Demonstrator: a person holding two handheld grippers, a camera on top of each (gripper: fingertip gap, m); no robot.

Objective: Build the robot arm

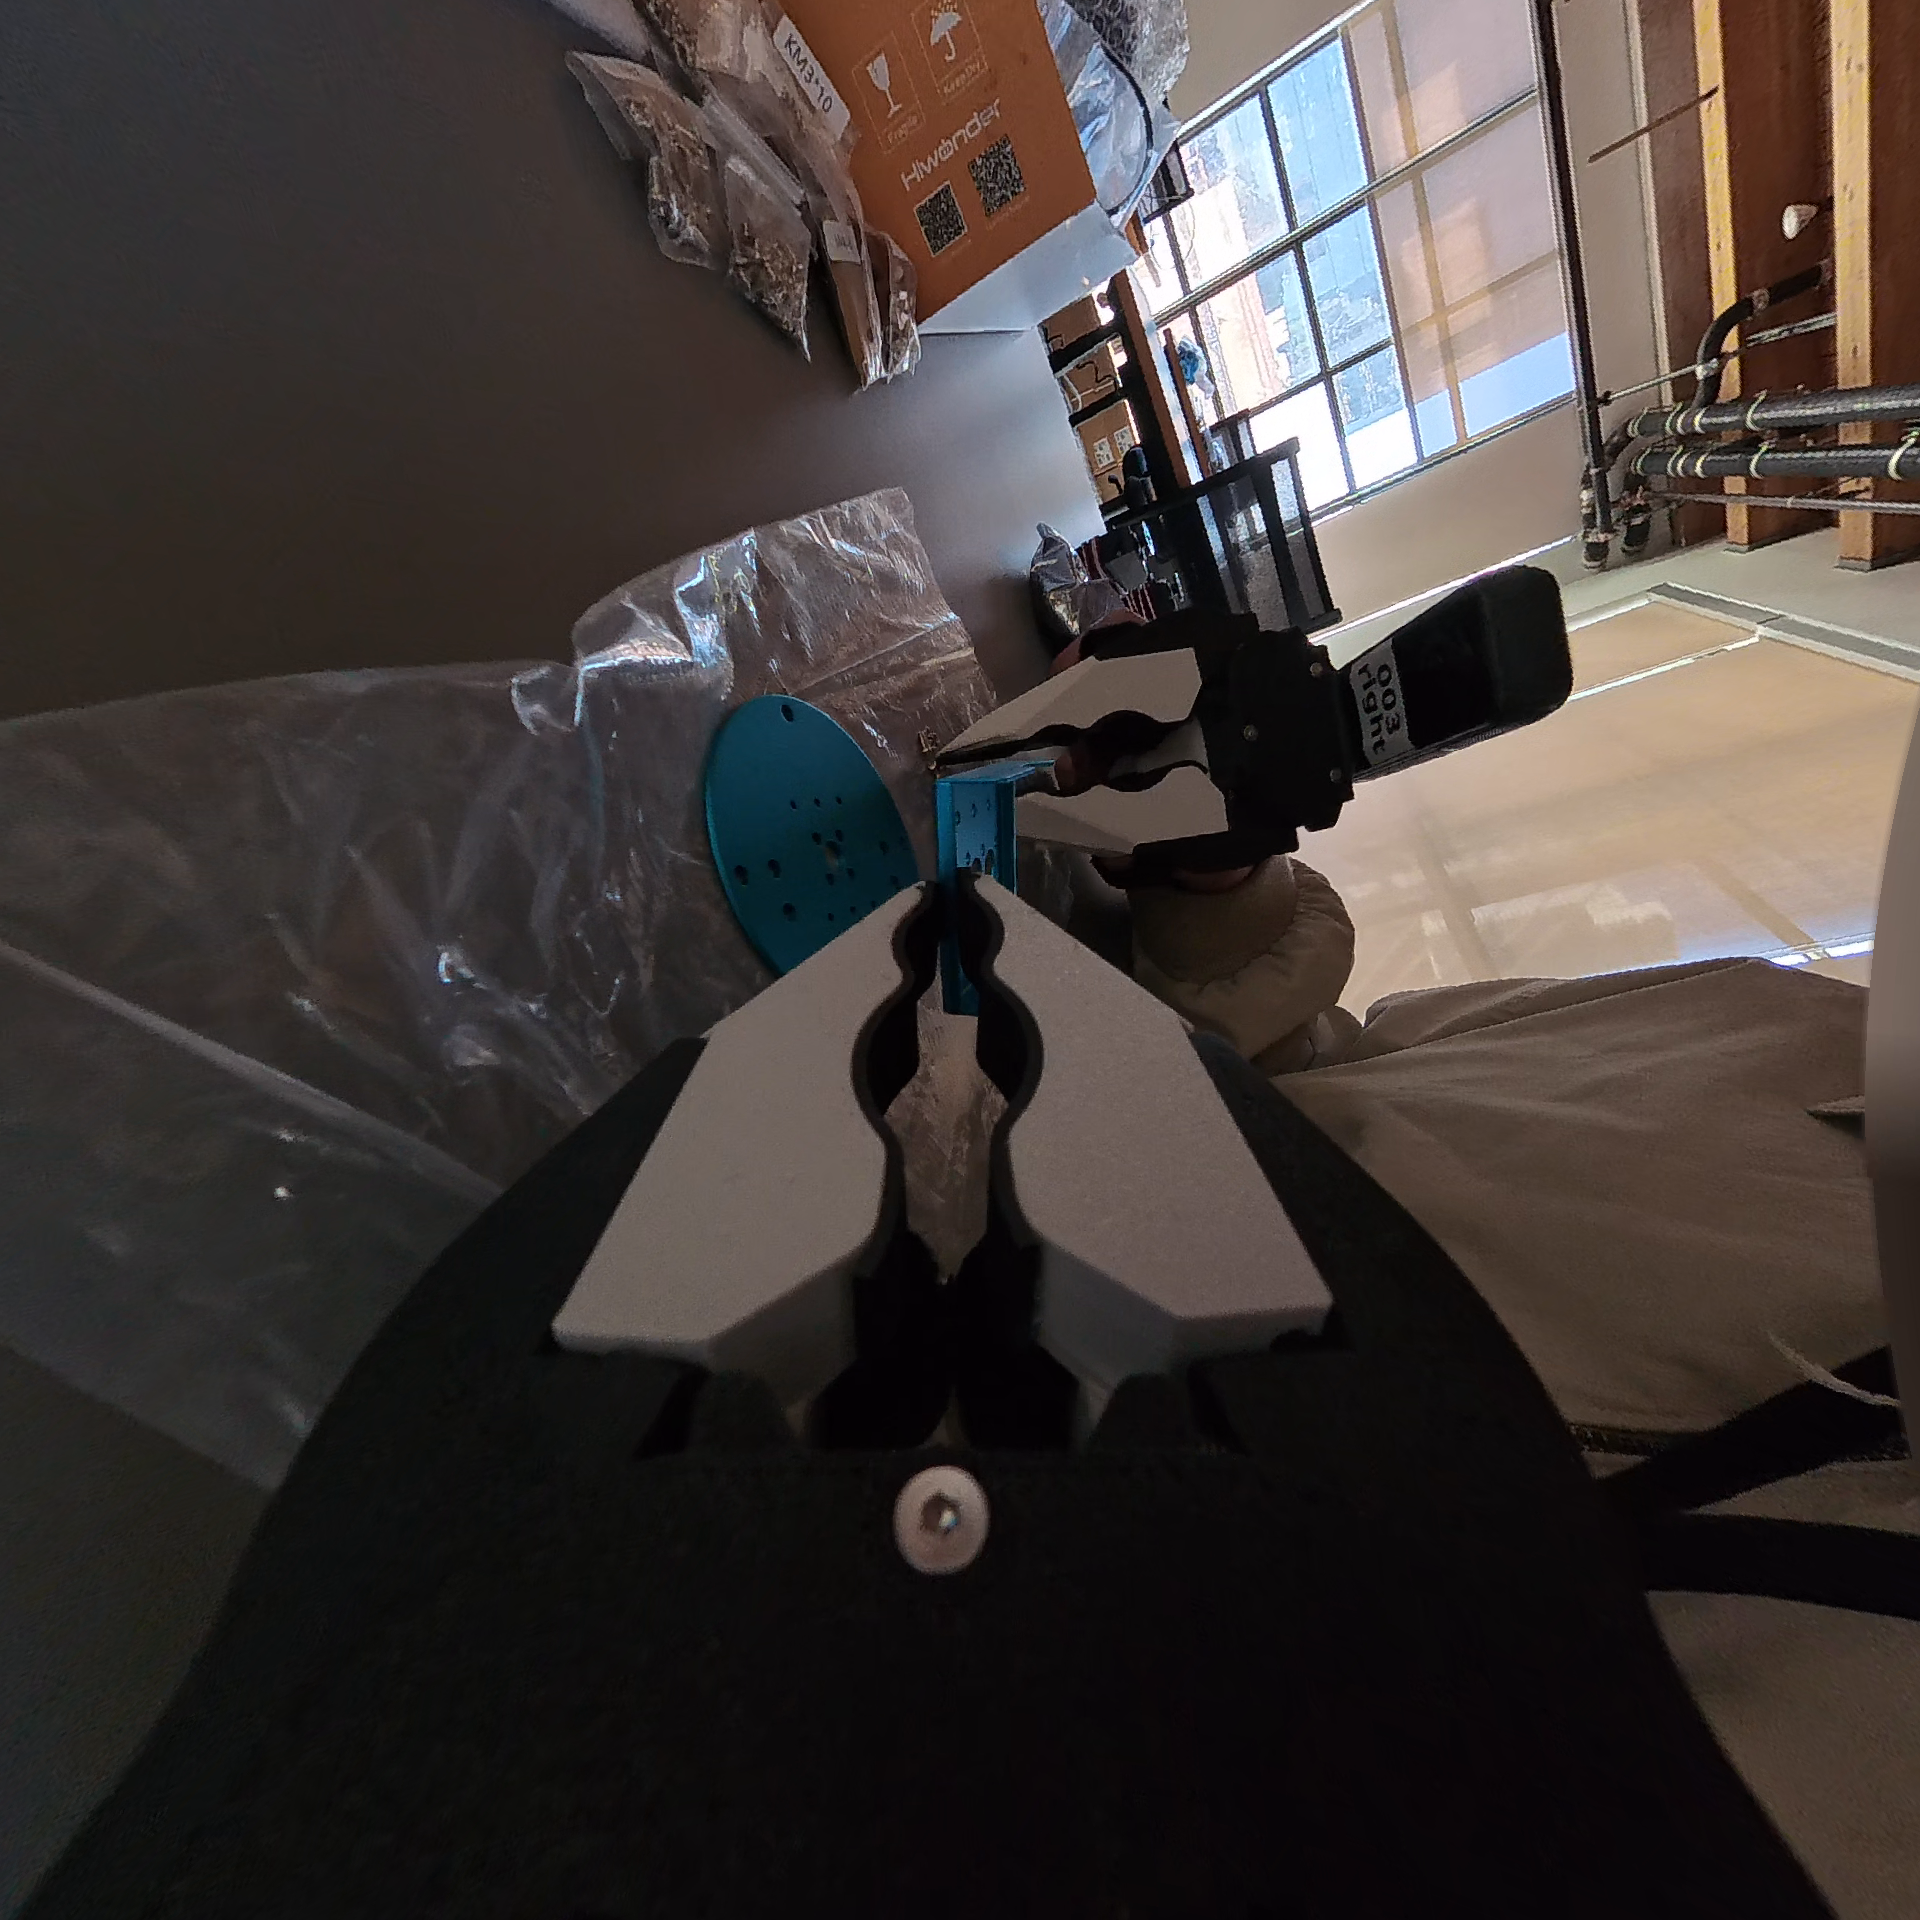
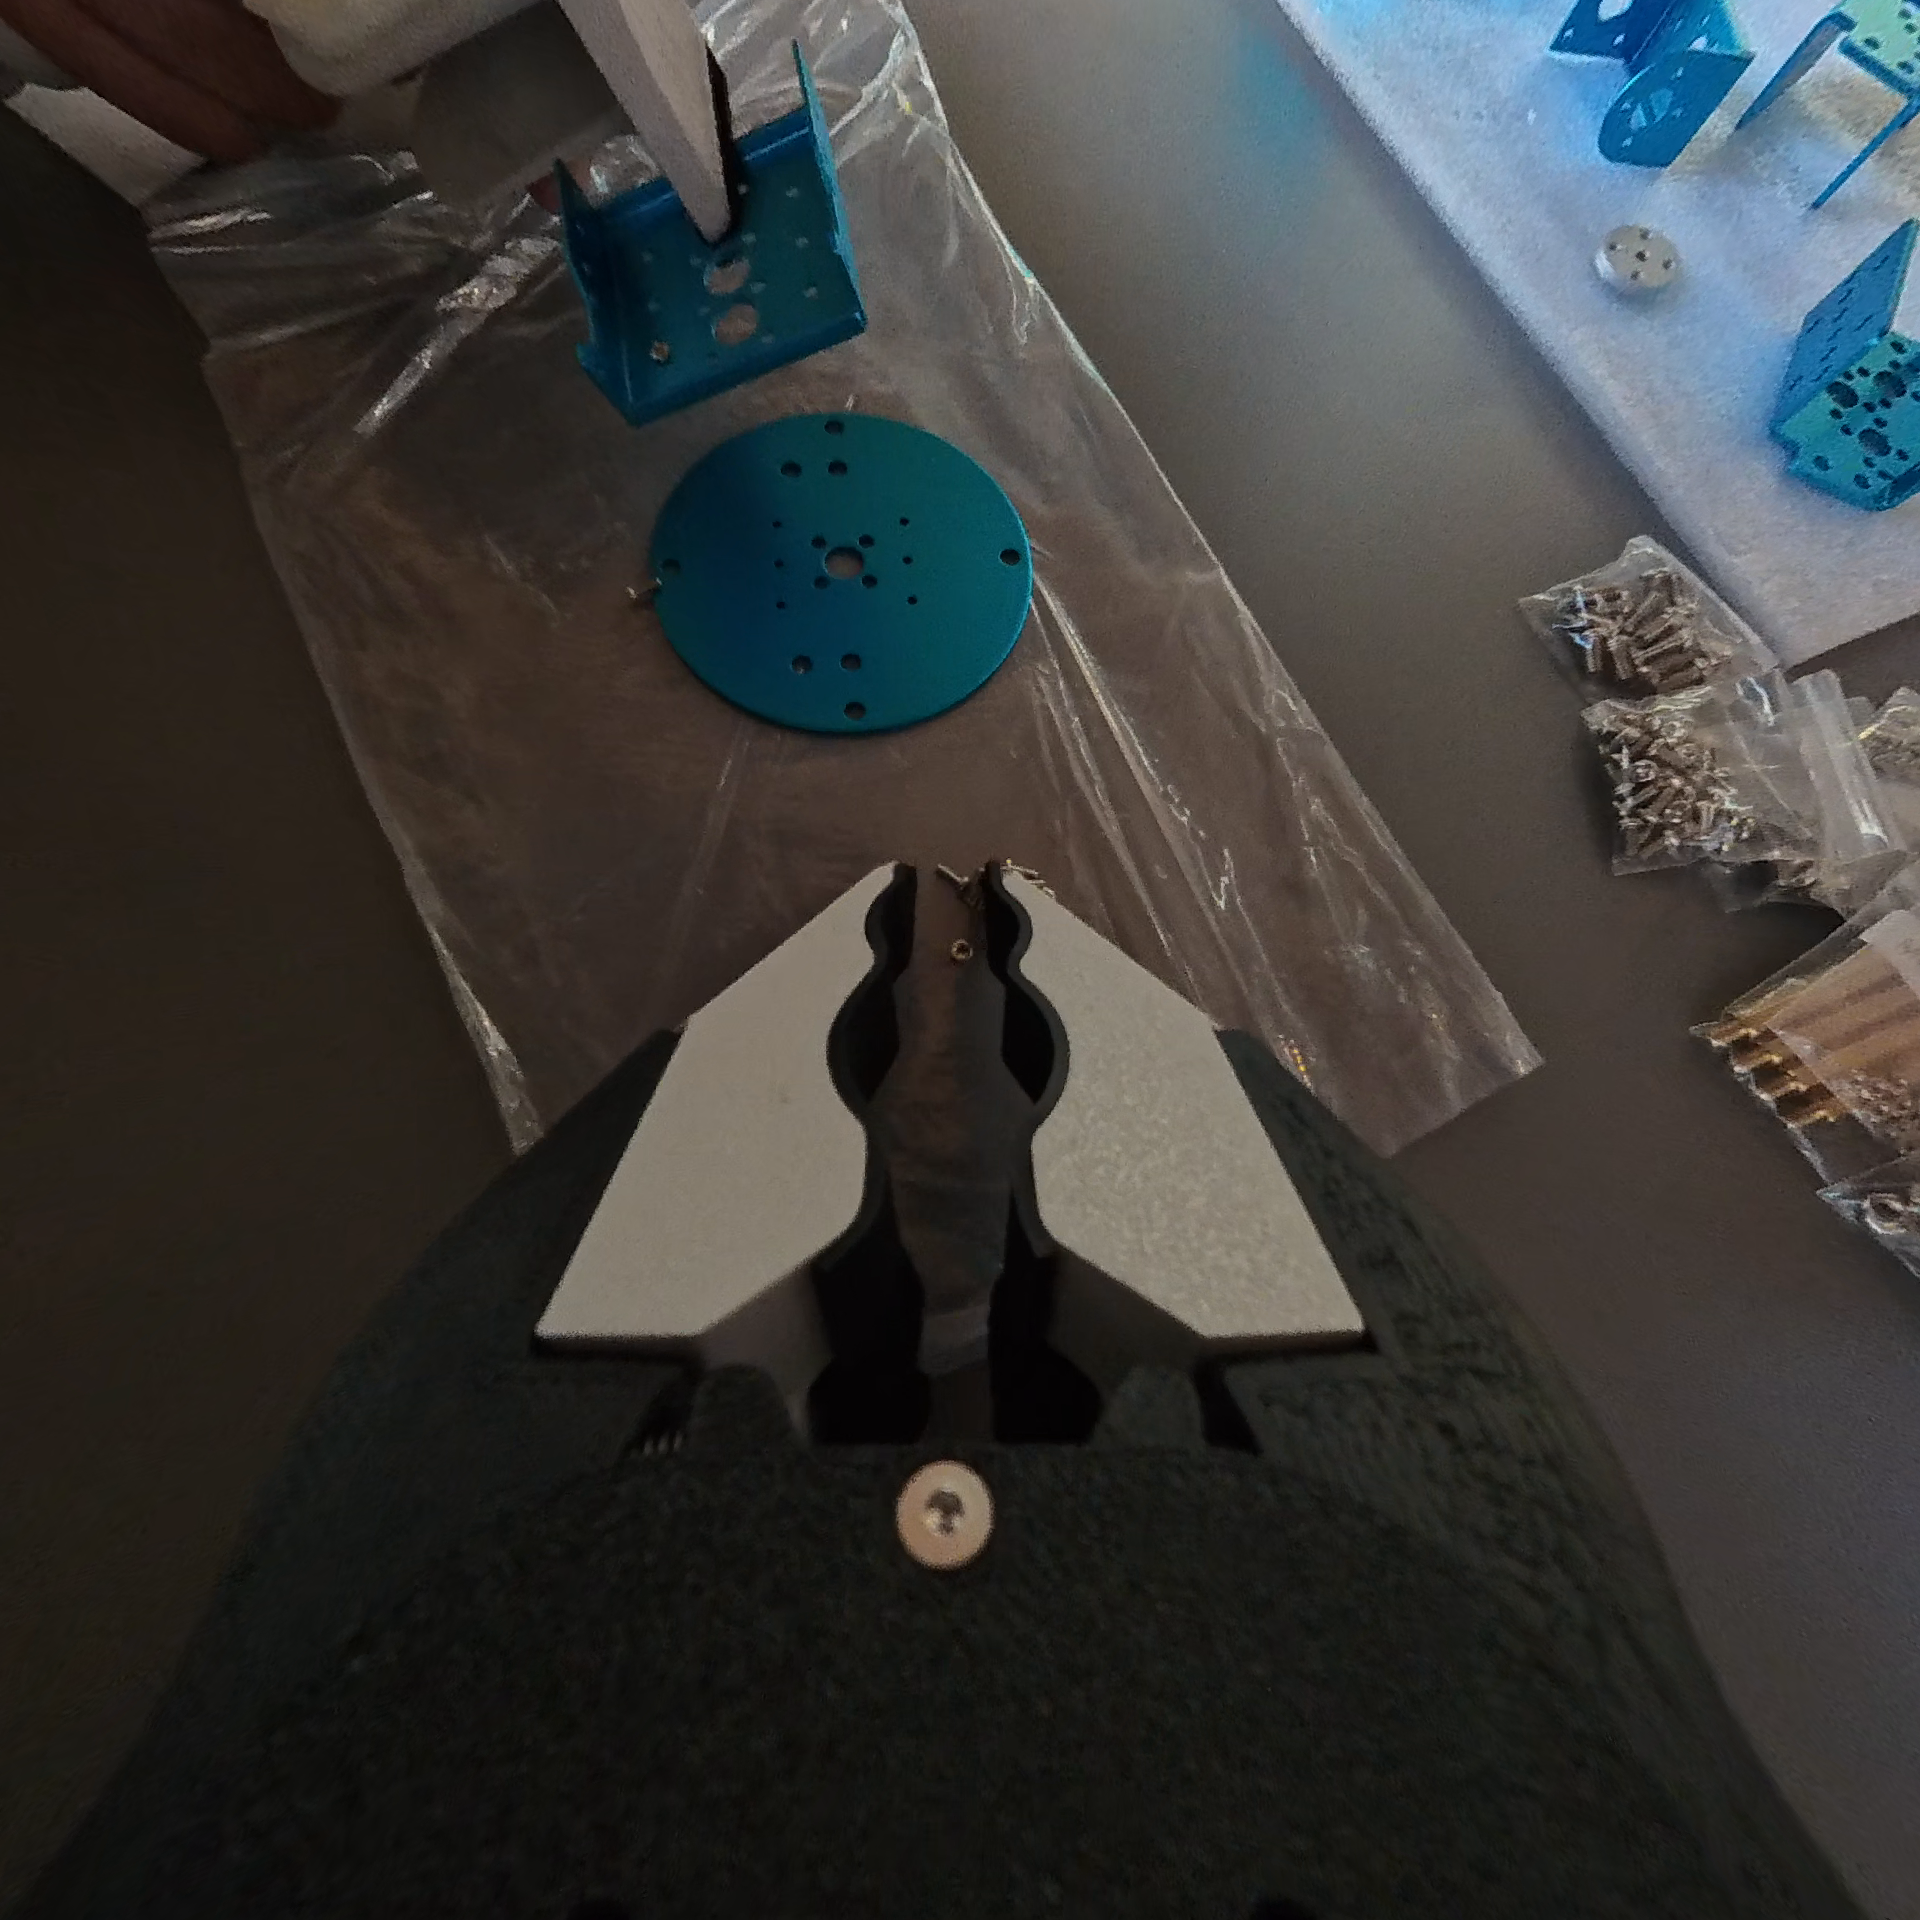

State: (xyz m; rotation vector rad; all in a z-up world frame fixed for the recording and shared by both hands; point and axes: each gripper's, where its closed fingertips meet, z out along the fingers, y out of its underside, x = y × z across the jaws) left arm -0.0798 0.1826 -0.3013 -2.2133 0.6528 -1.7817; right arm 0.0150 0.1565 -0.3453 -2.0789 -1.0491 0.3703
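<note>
A blue U-shaped metal bracket (image 2: 717, 312) with holes stands on a clear plastic bag (image 2: 582, 831) on the dark table. My left gripper (image 1: 951, 896) is shut on one plate of the bracket (image 1: 971, 831); its white finger (image 2: 681, 114) shows reaching into it in the right wrist view. A blue round plate (image 2: 840, 577) with several holes lies flat on the bag beside the bracket, also in the left wrist view (image 1: 800, 821). My right gripper (image 2: 945, 871) is slightly open and holds nothing. It hovers over small loose screws (image 2: 961, 883) on the bag, near the round plate.
Bags of screws (image 2: 1652, 623) and brass standoffs (image 2: 1829, 1039) lie at the right. A white foam sheet (image 2: 1507, 312) holds more blue brackets (image 2: 1860, 405) and a silver hub (image 2: 1636, 260). An orange cardboard box (image 1: 966, 135) stands behind more bags (image 1: 727, 208). A person's light sleeve (image 1: 1247, 935) is close by. My hands' fingertips stand some 12 cm from each other.
</note>
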